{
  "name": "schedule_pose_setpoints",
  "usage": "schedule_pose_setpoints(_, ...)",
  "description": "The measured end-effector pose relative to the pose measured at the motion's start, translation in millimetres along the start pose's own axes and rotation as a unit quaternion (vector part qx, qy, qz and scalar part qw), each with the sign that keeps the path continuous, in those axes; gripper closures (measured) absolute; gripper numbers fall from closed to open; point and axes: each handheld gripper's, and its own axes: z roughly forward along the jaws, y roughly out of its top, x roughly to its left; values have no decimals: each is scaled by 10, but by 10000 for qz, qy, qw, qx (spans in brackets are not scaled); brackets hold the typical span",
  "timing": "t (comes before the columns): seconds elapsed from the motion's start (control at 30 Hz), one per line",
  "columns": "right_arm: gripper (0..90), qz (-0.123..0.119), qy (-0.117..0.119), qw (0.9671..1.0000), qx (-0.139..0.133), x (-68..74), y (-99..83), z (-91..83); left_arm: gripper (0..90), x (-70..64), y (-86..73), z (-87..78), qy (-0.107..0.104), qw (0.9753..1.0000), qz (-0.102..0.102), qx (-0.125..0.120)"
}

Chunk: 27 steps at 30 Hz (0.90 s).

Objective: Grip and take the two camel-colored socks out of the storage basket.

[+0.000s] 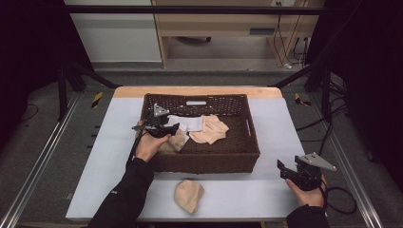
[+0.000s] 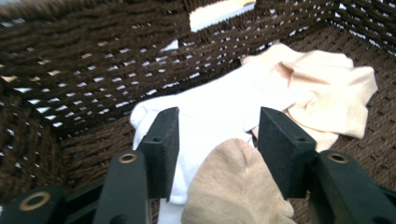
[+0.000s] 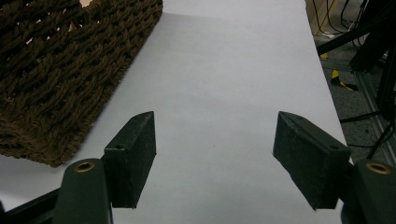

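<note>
A brown woven basket (image 1: 252,138) stands mid-table and holds a white cloth (image 1: 188,123), a peach cloth (image 1: 212,129) and a tan sock (image 1: 177,140). My left gripper (image 1: 173,128) is inside the basket's left end, just above the tan sock. In the left gripper view the gripper (image 2: 218,135) is open: the tan sock (image 2: 233,186) lies between and below the jaws, with the white cloth (image 2: 210,109) and peach cloth (image 2: 322,88) beyond. My right gripper (image 1: 283,169) rests open at the table's front right; it (image 3: 215,140) has nothing between its jaws.
Another tan sock (image 1: 188,194) lies bunched on the white table cover (image 1: 114,142) in front of the basket. The basket's corner (image 3: 56,70) is to the left in the right gripper view. Metal frame rails, cables and floor surround the table.
</note>
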Motion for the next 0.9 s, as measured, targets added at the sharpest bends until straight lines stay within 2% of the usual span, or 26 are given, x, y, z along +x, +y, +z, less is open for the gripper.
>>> schedule_pose_setpoints(0.13,301,-36,-4,10000,-12,4,-2,1,463,-33,-28,49,208,9990,225,332)
schedule_pose_setpoints(0.3,301,-41,3,10000,-19,9,1,-1,442,-53,-59,100,236,9973,319,625)
schedule_pose_setpoints(0.47,301,-40,-10,10000,-4,5,-1,4,414,-33,-88,146,224,9959,253,842)
schedule_pose_setpoints(0.67,301,-46,-1,10000,1,9,-2,4,389,-8,-144,228,208,9898,207,1395)
schedule_pose_setpoints(0.8,301,-46,0,10000,-3,11,-2,2,512,-1,-146,228,64,9891,139,1462)
schedule_pose_setpoints(0.87,301,-51,-3,10000,-7,9,-2,2,635,-4,-137,217,106,9886,155,1495)
schedule_pose_setpoints(0.9,301,-52,0,10000,-4,8,-2,2,667,0,-133,210,99,9885,132,1504)
